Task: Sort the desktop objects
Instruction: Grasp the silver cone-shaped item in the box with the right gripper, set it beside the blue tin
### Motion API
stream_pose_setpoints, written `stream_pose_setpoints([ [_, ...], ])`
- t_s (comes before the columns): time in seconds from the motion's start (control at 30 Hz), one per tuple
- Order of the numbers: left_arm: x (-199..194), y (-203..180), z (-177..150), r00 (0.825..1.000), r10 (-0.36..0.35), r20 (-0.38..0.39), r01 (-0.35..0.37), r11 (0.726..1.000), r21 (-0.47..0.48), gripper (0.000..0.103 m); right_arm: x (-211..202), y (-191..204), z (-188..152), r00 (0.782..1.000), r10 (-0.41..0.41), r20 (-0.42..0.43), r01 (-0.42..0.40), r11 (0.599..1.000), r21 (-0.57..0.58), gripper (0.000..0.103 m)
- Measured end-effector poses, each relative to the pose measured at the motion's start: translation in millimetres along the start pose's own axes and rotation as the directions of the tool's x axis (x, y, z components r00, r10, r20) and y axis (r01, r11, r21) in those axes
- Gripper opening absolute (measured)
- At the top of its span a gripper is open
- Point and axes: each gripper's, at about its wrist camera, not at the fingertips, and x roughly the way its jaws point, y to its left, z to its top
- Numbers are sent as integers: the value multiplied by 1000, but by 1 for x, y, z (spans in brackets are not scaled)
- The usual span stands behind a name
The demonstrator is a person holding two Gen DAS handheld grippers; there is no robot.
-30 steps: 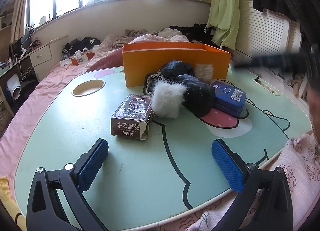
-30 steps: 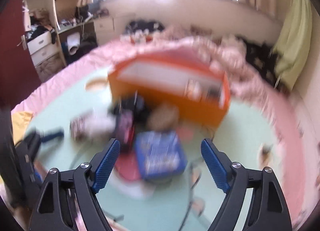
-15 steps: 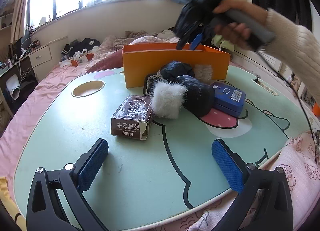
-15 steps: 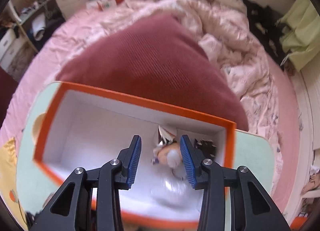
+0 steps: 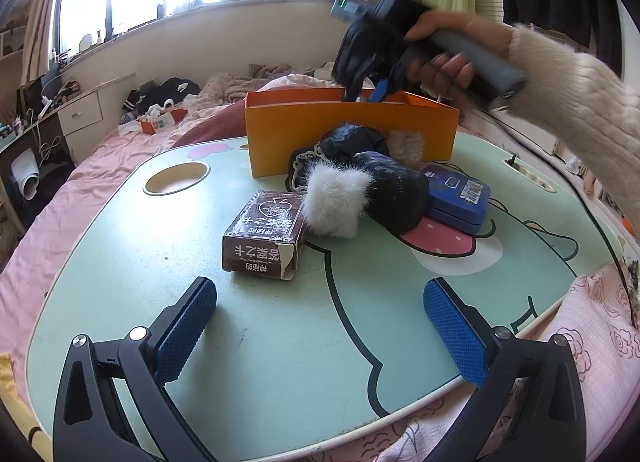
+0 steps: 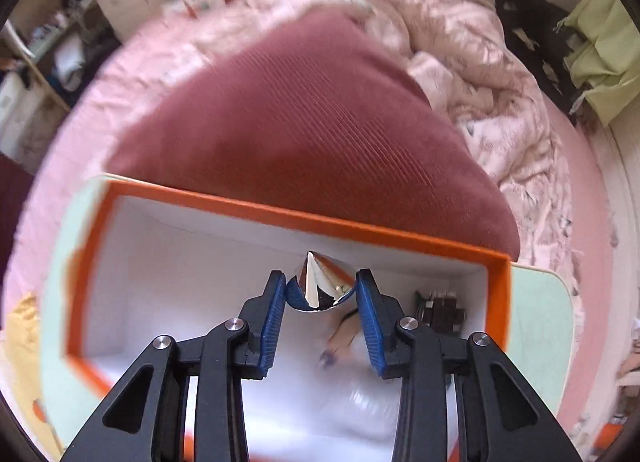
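My right gripper (image 6: 320, 290) is shut on a shiny silver snack packet (image 6: 318, 286) and holds it over the open orange box (image 6: 280, 210). From the left wrist view it (image 5: 366, 96) reaches down into that box (image 5: 352, 138). My left gripper (image 5: 320, 326) is open and empty, low over the near part of the green table (image 5: 248, 322). A brown carton (image 5: 264, 234), a black and white furry glove (image 5: 360, 202), a black bag (image 5: 352, 142) and a blue case (image 5: 456, 198) lie on the table ahead of it.
Inside the box lie a small dark item (image 6: 440, 306) and a pale blurred one (image 6: 344, 338). A dark red pillow (image 6: 312, 150) lies behind the box on the pink bed. The table has a round cup hole (image 5: 176, 182).
My right gripper has stayed over the box and dipped lower into it, and the silver packet now shows gripped between its pads. My left gripper has not moved.
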Motion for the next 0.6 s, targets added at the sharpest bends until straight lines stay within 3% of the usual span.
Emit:
stream_pose_setpoints([
  [0.17,0,0,0,1000,0,0,0,1000,1,103,-66,19,-48,976,193,97,-190,981,-40,35],
  [0.33,0,0,0,1000,-1,-1,1,1000,1,103,-77,38,-105,959,277,54,-275,961,-40,35],
  [0.53,0,0,0,1000,-3,0,3,1000,2,103,-52,42,-126,969,246,18,-245,969,-15,36],
  [0.6,0,0,0,1000,-3,0,3,1000,2,103,-53,37,-131,962,270,24,-270,963,1,45],
])
